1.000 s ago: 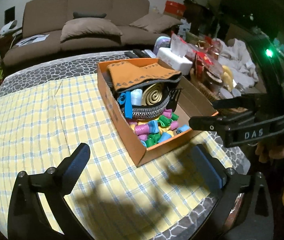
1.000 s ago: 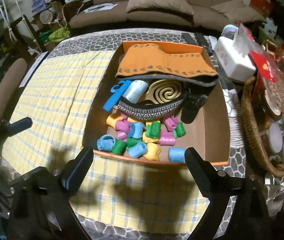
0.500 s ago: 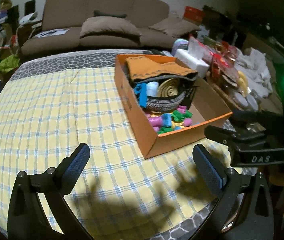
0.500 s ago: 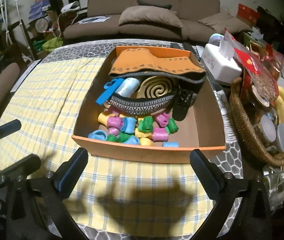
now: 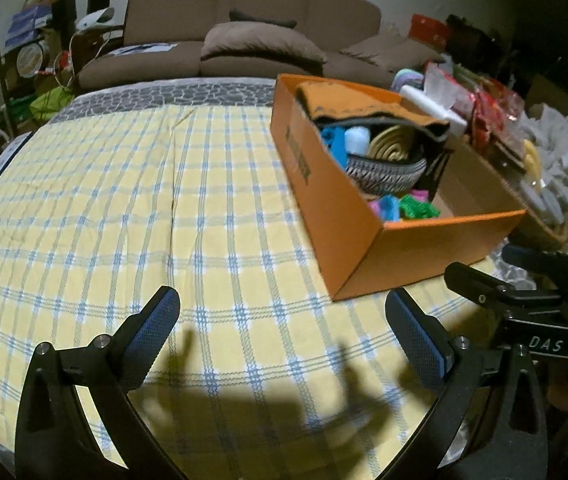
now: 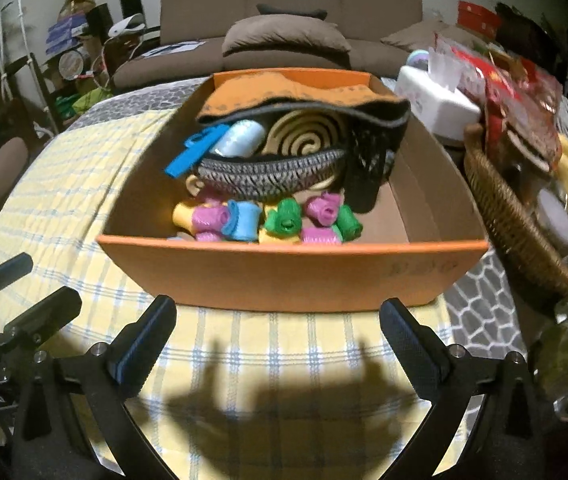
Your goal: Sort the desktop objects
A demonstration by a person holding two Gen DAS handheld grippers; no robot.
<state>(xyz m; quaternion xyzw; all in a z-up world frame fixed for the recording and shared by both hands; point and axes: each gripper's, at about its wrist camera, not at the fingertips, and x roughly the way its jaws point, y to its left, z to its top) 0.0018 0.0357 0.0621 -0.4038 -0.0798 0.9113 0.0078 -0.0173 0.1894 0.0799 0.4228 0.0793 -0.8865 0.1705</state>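
Observation:
An orange cardboard box (image 6: 292,268) stands on the yellow checked cloth (image 5: 124,208); it also shows in the left wrist view (image 5: 404,256). Inside lie several small coloured thread spools (image 6: 284,220), and an orange-and-black patterned pouch (image 6: 304,100) that holds a blue clip, a pale blue roll (image 6: 242,138) and a gold coil (image 6: 304,134). My left gripper (image 5: 282,340) is open and empty, low over the cloth left of the box. My right gripper (image 6: 278,344) is open and empty just before the box's near wall; it shows at the right of the left wrist view (image 5: 524,292).
A wicker basket (image 6: 524,224) with jars and snack bags stands right of the box. A white tissue box (image 6: 440,108) sits behind it. A brown sofa (image 5: 252,40) is beyond the table. The table edge with a grey stone pattern (image 6: 484,300) lies at the right.
Both grippers have pulled back and dropped lower; the box now appears farther off and more side-on. Both stay open and empty. Nothing in the box moved.

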